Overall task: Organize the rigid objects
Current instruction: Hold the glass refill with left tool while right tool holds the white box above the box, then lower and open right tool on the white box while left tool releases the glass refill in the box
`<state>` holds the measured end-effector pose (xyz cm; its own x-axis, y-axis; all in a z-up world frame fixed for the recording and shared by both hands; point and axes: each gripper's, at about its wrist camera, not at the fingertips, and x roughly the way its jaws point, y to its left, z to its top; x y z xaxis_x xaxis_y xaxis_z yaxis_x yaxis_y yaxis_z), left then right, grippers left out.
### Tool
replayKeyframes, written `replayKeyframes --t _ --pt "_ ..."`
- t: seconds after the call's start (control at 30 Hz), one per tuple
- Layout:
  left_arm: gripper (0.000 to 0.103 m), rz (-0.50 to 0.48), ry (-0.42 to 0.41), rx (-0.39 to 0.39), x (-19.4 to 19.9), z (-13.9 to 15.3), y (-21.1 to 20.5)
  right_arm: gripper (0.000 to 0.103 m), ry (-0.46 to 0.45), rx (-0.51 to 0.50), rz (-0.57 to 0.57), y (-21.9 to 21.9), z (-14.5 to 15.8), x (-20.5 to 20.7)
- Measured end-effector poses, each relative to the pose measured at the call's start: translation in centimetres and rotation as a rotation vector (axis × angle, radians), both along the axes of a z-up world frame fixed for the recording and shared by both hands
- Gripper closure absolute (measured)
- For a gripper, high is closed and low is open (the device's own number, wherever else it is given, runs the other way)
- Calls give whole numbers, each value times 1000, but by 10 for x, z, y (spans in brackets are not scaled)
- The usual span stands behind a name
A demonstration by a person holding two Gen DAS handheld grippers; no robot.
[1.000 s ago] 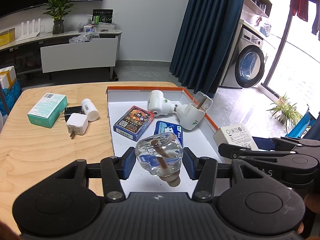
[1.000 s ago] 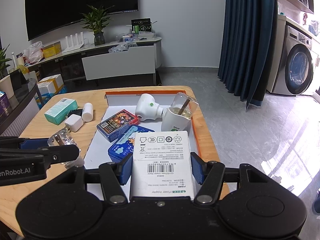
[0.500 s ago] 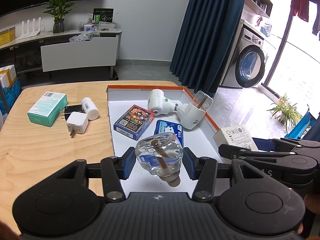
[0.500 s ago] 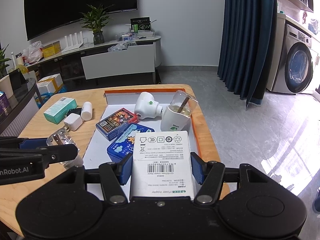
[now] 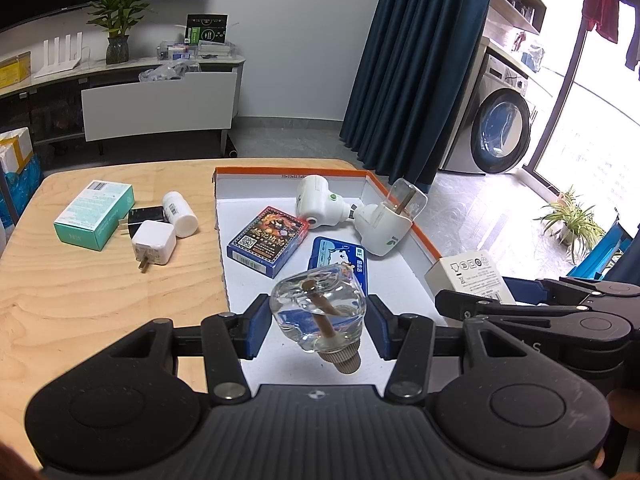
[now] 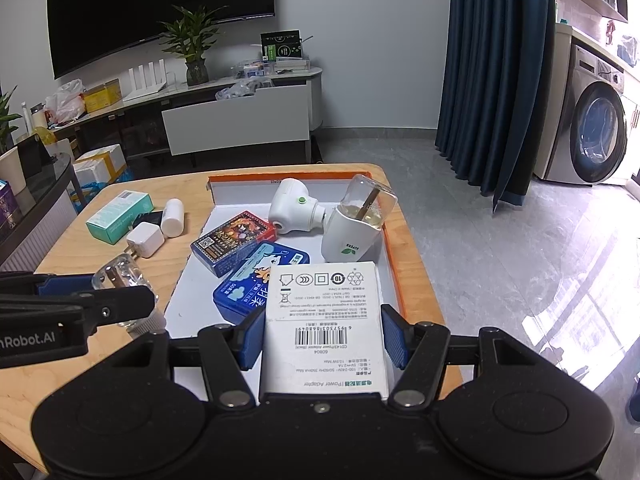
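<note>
My left gripper (image 5: 318, 322) is shut on a clear liquid bottle (image 5: 318, 310) with a brown wick and a beige screw neck, held above the near part of the white, orange-edged tray (image 5: 256, 184). My right gripper (image 6: 324, 334) is shut on a white power adapter box (image 6: 324, 316) with a barcode, over the tray's near right side. In the tray lie a card deck box (image 5: 268, 242), a blue tin (image 5: 340, 260), a white device (image 5: 318, 206) and a white plug-in diffuser (image 5: 384, 228). The bottle (image 6: 120, 282) also shows at the left of the right wrist view.
On the wooden table (image 5: 80, 296) left of the tray lie a teal box (image 5: 94, 220), a white pill bottle (image 5: 180, 220), a white charger (image 5: 154, 244) and a black block (image 5: 146, 214). The table's right edge drops to the floor beside the tray.
</note>
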<state>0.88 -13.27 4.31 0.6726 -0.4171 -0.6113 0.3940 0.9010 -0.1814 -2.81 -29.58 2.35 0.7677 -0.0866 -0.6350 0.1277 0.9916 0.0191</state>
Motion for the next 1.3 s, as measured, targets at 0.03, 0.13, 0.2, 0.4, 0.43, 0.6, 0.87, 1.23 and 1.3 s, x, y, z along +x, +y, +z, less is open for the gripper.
replayKeyframes --t 0.03,0.13,0.2,0.4,0.43,0.6,0.87,1.23,1.3 --pt "52 0 0 0 0 0 0 31 0 0 0 0 0 0" --pt "52 0 2 1 0 -1 0 31 1 0 -1 0 -1 0" --pt "51 0 5 1 0 -2 0 31 5 2 -2 -1 -2 0" --pt "52 -2 13 4 1 -4 -1 31 14 6 -5 -4 -4 2" --pt "52 -2 16 4 1 -5 -1 31 16 7 -5 -4 -5 3" --pt "52 -5 26 8 3 -7 -2 31 24 11 -8 -6 -6 5" --pt "51 -12 47 15 7 -11 -5 31 39 20 -17 -10 -11 9" --pt "51 -20 61 32 10 -15 -10 26 23 25 -50 -19 -13 11" --pt "51 -26 64 35 11 -15 -12 25 18 25 -58 -20 -12 11"
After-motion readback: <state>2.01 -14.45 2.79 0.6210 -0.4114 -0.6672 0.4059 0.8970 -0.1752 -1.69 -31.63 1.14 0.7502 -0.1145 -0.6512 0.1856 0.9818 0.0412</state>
